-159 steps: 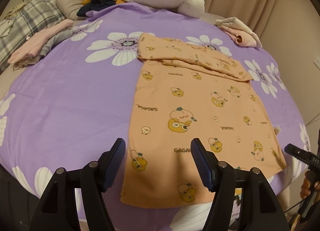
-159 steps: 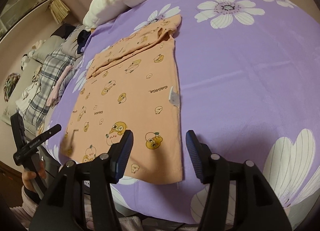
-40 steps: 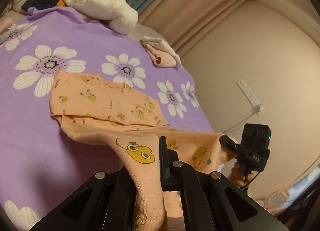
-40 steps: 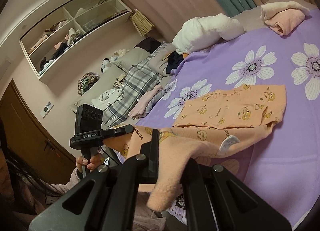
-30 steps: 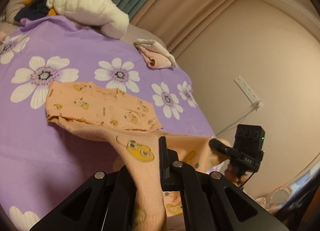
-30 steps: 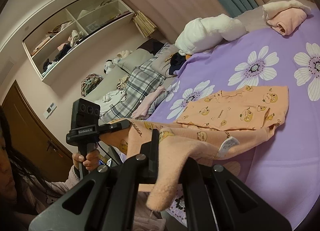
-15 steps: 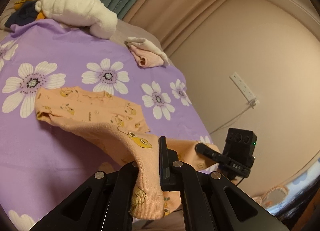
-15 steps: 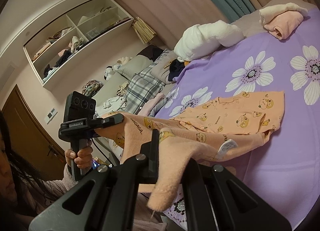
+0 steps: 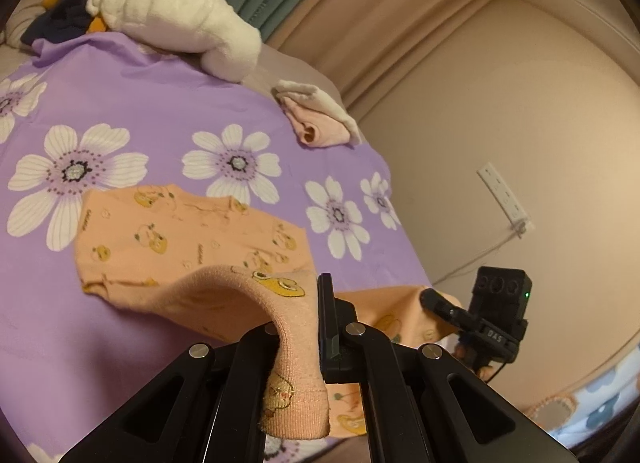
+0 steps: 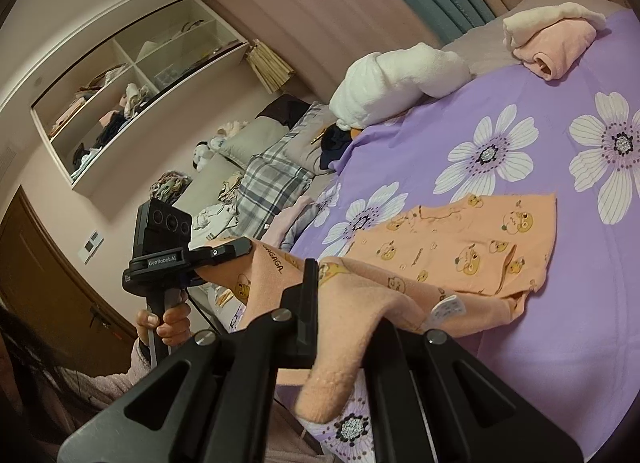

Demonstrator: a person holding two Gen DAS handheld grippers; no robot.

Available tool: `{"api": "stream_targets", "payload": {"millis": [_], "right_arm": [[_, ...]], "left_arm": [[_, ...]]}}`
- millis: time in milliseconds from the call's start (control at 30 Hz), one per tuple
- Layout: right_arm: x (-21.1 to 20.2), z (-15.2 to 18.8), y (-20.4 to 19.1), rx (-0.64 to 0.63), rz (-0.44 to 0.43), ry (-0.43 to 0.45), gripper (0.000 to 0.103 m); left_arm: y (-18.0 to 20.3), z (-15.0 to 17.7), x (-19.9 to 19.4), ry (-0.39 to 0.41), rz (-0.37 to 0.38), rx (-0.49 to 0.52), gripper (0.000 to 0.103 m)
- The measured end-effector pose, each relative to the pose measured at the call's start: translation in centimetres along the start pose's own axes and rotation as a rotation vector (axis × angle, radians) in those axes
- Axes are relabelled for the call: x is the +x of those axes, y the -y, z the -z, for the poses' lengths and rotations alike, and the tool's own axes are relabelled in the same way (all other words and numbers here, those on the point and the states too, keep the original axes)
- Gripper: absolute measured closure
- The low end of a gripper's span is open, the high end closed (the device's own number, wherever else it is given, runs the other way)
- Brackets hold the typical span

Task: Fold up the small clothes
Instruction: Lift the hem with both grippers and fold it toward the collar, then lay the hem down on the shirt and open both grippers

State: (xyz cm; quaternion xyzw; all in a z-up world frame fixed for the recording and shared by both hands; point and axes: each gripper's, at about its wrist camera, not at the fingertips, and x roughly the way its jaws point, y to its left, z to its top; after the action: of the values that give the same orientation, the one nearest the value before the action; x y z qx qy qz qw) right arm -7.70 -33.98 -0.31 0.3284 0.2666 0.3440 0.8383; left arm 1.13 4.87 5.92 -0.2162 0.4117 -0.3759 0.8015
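Both claws lifting the hem of the orange shirt to fold it over

Left wrist view: the left gripper (image 9: 316,327), low centre, is clamped on one hem corner of the orange shirt (image 9: 192,239); the cloth arches up from the purple flowered bedsheet (image 9: 132,111) at mid-left; the right gripper (image 9: 436,301), lower right, grips the other corner; a white plush bundle (image 9: 172,11) lies upper left, a rolled pink cloth (image 9: 320,123) at upper centre, a wall socket (image 9: 505,199) to the right. Right wrist view: the right gripper (image 10: 324,303) is pinched shut on the shirt's hem, low centre; the far half of the shirt lies flat at right of centre; wall shelves (image 10: 132,83) fill the upper left; the step looks like the bottom-to-top fold; next, I judge, both corners must travel level toward the collar, then let go.
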Motion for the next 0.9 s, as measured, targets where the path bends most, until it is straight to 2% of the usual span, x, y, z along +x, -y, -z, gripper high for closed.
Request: {"api": "stream_targets", "payload": {"millis": [300,433,667,900], "right_arm": [[0.5,-1.4,1.8,0.067,0.008,-0.013,0.099],[1.0,-2.5,3.2,0.121,0.03,-0.018,0.098],[4.7,-4.7,8.5,0.313,0.117,-0.083,0.098],[9.5,-5.9,14.7,0.506,0.203,-0.152,0.097]], "left_arm": [[-2.4,-1.1,-0.3,0.001,-0.034,-0.052,0.103],[-4.6,-2.3,0.5,-0.004,-0.055,-0.119,0.103],[-10.2,-4.6,4.1,-0.039,-0.116,-0.265,0.103],[-16.8,-6.0,9.4,-0.148,-0.197,-0.443,0.103]]}}
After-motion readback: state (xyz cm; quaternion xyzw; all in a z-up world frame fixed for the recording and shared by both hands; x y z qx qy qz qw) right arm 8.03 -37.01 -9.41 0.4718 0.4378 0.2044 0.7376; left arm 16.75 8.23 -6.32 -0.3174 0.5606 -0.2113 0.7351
